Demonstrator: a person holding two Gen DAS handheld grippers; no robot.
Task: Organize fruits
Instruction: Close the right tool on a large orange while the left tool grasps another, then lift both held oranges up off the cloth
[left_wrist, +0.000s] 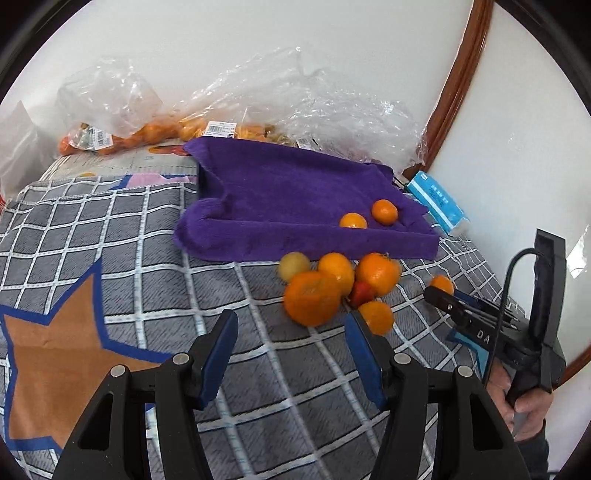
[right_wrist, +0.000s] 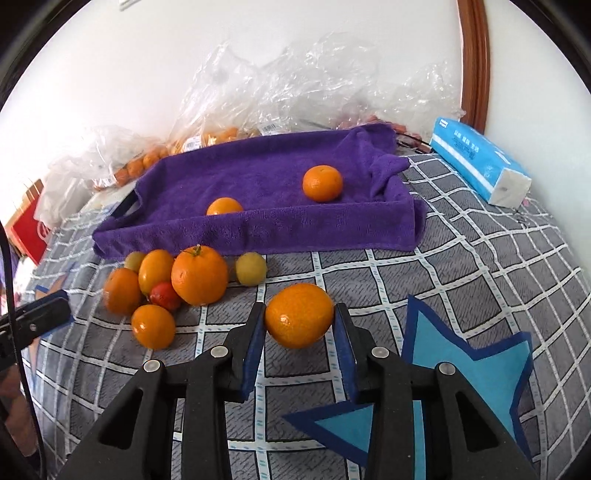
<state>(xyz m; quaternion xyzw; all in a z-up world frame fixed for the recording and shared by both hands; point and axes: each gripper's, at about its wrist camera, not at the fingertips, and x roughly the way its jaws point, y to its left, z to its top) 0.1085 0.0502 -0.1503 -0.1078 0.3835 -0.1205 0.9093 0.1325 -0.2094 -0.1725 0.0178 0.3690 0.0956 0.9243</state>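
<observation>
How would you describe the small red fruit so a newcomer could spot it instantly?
Start at the purple towel-lined tray on the checked blanket. Just in front of its near-left corner lies a cluster of oranges. The red fruit nestles among them, the smallest piece and the only red one.

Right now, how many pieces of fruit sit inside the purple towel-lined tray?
2. One round orange mandarin lies toward the tray's right end, and a second orange mandarin rests against the near wall of the purple towel-lined tray, partly hidden behind it. Nothing else shows inside.
</observation>
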